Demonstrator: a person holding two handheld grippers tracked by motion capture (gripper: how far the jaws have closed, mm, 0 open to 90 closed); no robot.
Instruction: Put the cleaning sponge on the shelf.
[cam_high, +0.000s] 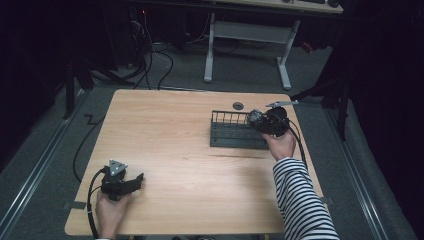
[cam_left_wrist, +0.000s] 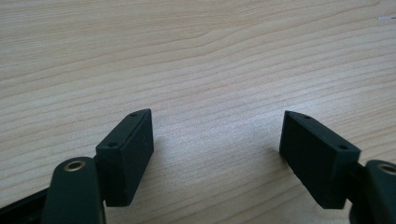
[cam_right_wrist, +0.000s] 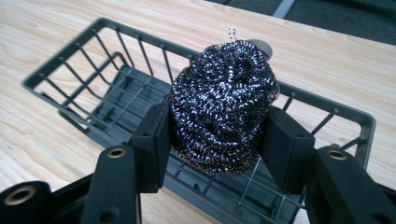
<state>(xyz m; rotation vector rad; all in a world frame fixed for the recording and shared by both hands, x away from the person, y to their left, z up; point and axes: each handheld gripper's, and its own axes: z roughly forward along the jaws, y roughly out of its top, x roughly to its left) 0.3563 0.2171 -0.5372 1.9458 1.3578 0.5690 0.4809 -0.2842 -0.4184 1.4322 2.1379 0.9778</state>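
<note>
right gripper (cam_right_wrist: 217, 135) clenches one steel scourer (cam_right_wrist: 222, 105), pads pressed on both its sides, and holds it over the right end of the wire basket (cam_right_wrist: 70, 70). in the high view that gripper (cam_high: 264, 121) sits at the far right of the table (cam_high: 170, 130), with the scourer (cam_high: 256, 118) above the basket (cam_high: 232, 136) rim and not resting inside yet. left gripper (cam_left_wrist: 217, 154) is released, jaws wide apart with nothing between them, just bare wood under it; in the high view it (cam_high: 131, 181) is parked at the near left corner, well apart from the basket. step in hand looks like placing the scourer in the basket. next move likely calls for lowering it past the rim to the basket floor, then opening the jaws; the springy coil may snag on the wires. count: one scourer, one basket, two grippers, one table.
</note>
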